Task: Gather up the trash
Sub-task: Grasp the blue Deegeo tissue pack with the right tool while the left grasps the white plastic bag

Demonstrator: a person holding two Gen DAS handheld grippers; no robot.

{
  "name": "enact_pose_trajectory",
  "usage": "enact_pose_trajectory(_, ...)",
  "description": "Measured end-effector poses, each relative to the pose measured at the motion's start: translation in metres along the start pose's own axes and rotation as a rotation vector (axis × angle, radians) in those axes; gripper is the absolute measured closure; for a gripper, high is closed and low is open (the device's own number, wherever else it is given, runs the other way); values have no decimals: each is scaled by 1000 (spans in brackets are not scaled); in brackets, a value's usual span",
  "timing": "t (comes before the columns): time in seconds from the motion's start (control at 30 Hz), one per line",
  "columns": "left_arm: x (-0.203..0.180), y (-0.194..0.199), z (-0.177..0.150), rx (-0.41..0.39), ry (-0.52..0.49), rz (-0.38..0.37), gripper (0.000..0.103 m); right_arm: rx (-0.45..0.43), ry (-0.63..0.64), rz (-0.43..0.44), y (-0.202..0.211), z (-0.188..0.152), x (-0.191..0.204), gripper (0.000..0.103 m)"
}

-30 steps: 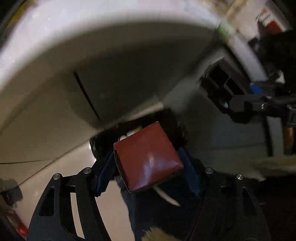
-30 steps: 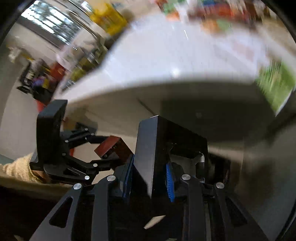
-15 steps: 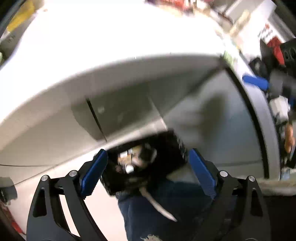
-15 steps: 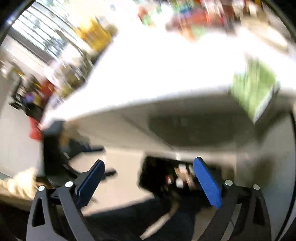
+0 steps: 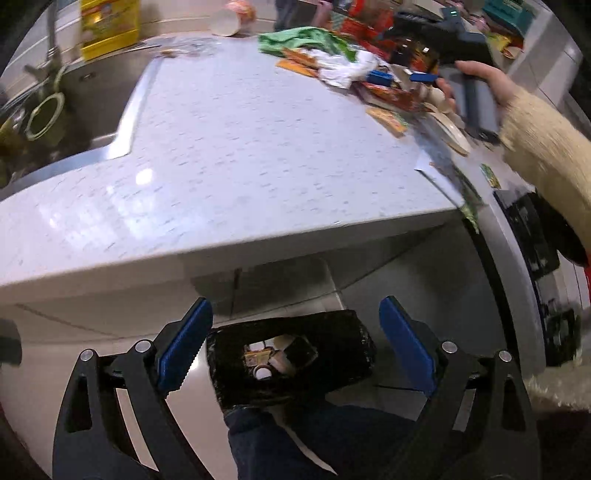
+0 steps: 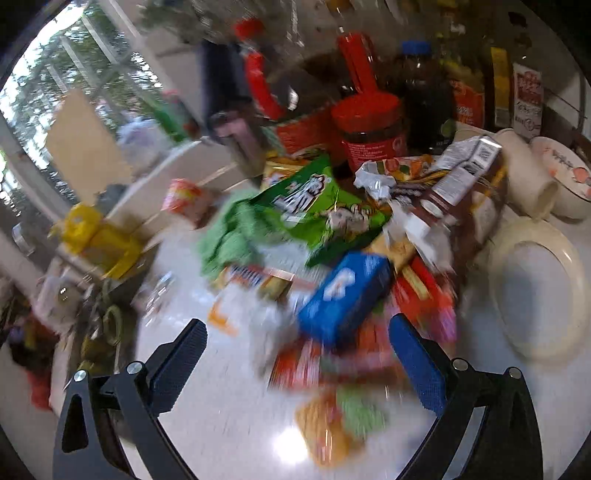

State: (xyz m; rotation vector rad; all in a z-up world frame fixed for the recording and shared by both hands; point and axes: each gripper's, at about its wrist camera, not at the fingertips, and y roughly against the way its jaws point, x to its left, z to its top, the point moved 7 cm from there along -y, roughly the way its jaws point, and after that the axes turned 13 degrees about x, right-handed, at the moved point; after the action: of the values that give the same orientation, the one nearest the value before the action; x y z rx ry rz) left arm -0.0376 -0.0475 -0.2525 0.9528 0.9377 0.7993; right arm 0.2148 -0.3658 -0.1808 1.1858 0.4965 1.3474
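Observation:
My left gripper [image 5: 295, 343] is open and empty, above a black-lined trash bin [image 5: 288, 363] on the floor below the counter edge; wrappers lie inside the bin. My right gripper [image 6: 295, 365] is open and empty over the white counter [image 6: 229, 424], just in front of a pile of trash: a blue box [image 6: 345, 297], a green snack bag [image 6: 317, 206], red and orange wrappers [image 6: 325, 363] and a crumpled carton [image 6: 461, 173]. In the left wrist view the right gripper [image 5: 454, 48] and its hand are at the far right of the counter [image 5: 240, 147], over the trash pile [image 5: 332, 62].
A white plate [image 6: 535, 288], cup [image 6: 528, 177] and bowl [image 6: 565, 177] stand right of the pile. Jars and bottles [image 6: 373, 125] stand behind it. A sink [image 5: 48, 110] with dishes lies at the counter's left end. A yellow container [image 5: 109, 26] stands beyond it.
Both grippers opened and let go of the red box and the black box. Both have since lifted: the left to counter height, the right up over the trash pile.

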Motion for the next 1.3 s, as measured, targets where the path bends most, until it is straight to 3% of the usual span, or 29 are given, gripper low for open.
enact_pose_trajectory(0.17, 24, 6, -8, 0, 77, 36, 14, 67, -9, -118, -42, 19, -10, 14)
enact_pose_trajectory(0.27, 38, 9, -10, -3, 124, 36, 14, 109, -5, -154, -58, 23, -16, 50)
enact_pose_trajectory(0.4, 40, 11, 0, -14, 128, 34, 14, 102, -1, -101, -51, 19, -18, 58)
enact_pose_trajectory(0.6, 14, 16, 59, -71, 26, -16, 14, 23, 84, -4, 9, -2, -6, 60)
enact_pose_trajectory(0.9, -58, -6, 204, -118, -104, -101, 14, -52, 82, 141, 98, -51, -18, 60)
enact_pose_trajectory(1.07, -90, -37, 277, -88, -118, -72, 14, -65, 51, 160, 124, -84, -36, 60)
enact_pose_trajectory(1.23, -91, -83, 324, 11, -28, -94, 14, -43, 39, 144, 125, -107, -49, 60)
enact_pose_trajectory(1.27, -89, -93, 328, 29, -21, -82, 20, -38, 33, 145, 124, -110, -50, 60)
enact_pose_trajectory(1.3, -87, -97, 329, 33, -18, -67, 59, -33, 29, 145, 124, -113, -52, 60)
